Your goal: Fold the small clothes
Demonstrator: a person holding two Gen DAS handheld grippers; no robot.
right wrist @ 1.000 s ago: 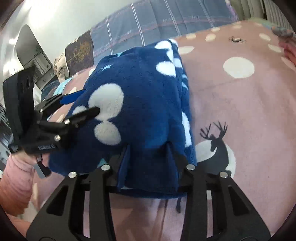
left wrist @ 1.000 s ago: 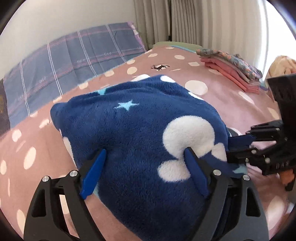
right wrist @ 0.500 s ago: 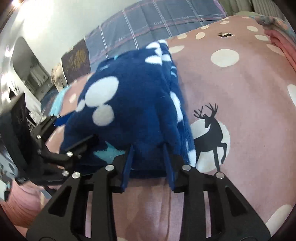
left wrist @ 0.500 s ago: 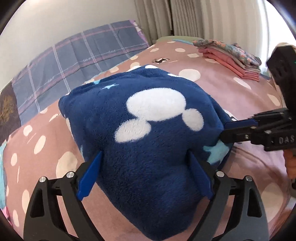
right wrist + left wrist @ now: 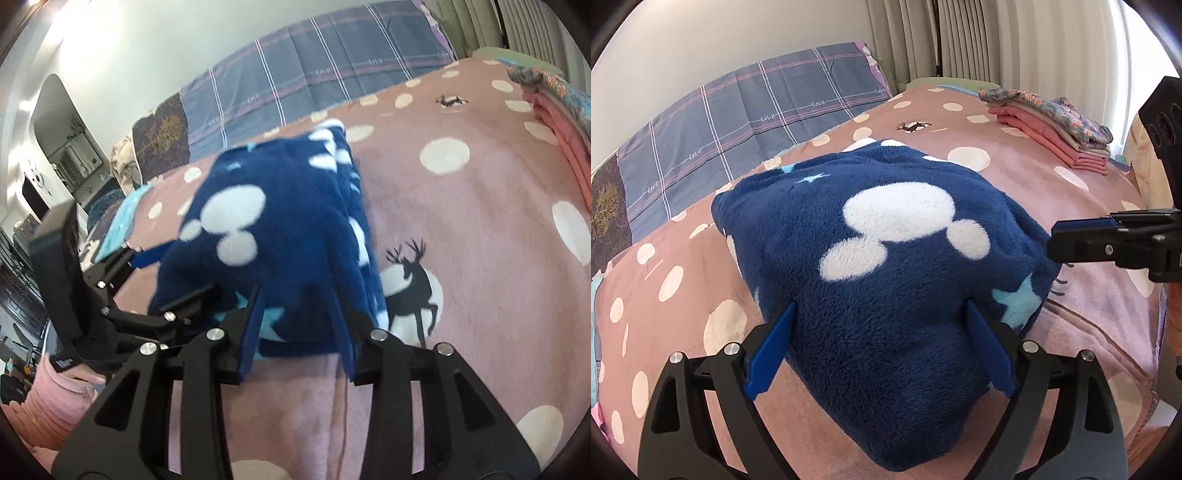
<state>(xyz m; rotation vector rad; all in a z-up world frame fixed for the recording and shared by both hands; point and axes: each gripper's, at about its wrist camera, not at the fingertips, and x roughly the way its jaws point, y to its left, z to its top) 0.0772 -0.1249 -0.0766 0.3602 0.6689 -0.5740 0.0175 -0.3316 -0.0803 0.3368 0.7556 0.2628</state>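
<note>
Left tongs [image 5: 880, 303] spread wide, clamped across one thick corner of the blue fleece [image 5: 897, 221]. Right tongs [image 5: 295, 291] narrower, just eased a little wider, pads pressed on the neighbouring corner between them. Folded into a plump bundle, navy with white mouse-head blobs and pale stars, in the middle of the bed [image 5: 1015, 177]. Pink cover with cream dots and black deer. Plaid bedding [image 5: 757, 110] by the wall, curtains [image 5: 979, 37] behind. Stack of folded clothes [image 5: 1049, 129] well apart at the far side, bare cover all round the bundle.
</note>
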